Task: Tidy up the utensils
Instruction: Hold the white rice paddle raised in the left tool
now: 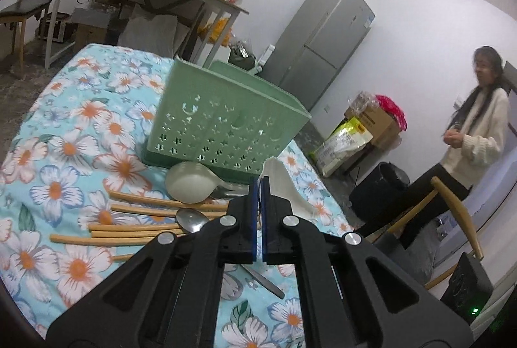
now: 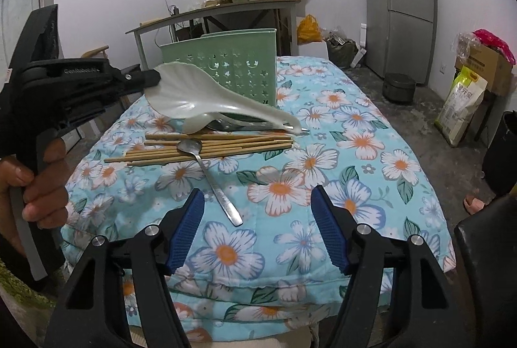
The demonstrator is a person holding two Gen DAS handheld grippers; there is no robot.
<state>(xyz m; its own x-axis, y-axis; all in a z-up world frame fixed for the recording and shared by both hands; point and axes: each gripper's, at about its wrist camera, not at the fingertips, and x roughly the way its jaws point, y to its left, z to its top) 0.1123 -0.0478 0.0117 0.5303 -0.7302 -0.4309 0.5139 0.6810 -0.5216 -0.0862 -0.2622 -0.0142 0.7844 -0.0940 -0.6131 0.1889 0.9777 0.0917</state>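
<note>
- Table [image 2: 371, 154]: covered by a quilted, soft cloth printed with white and orange flowers on turquoise; it bears every utensil and the basket.
- Basket [image 2: 226, 64]: pale green rigid plastic, box-shaped, walls pierced with star and moon cut-outs, standing upright at the far end of the table, just behind the utensil pile. It lies ahead of, and slightly right of, the left gripper; it is judged the likely destination.
- Rice paddle [image 2: 206, 96]: white glossy plastic, fan-shaped ribbed blade tapering to a narrow handle. Its long axis runs roughly across the basket front, handle tip dipping towards the pile.
- Left gripper [image 1: 260, 183]: blue pads nearly together, clamped on the blade edge of the paddle; it is the tool nearer the basket.
- Right gripper [image 2: 258, 228]: ribbed blue pads spread wide, nothing between them, hovering over the near end of the table.
- Chopsticks [image 2: 210, 148]: tan, slender, lying crosswise in a loose bundle.
- Metal spoon [image 2: 206, 173]: polished, bowl on the chopsticks, handle pointing towards the right gripper.
- White soup spoon [image 1: 190, 183]: rounded, resting beside the basket.
</note>
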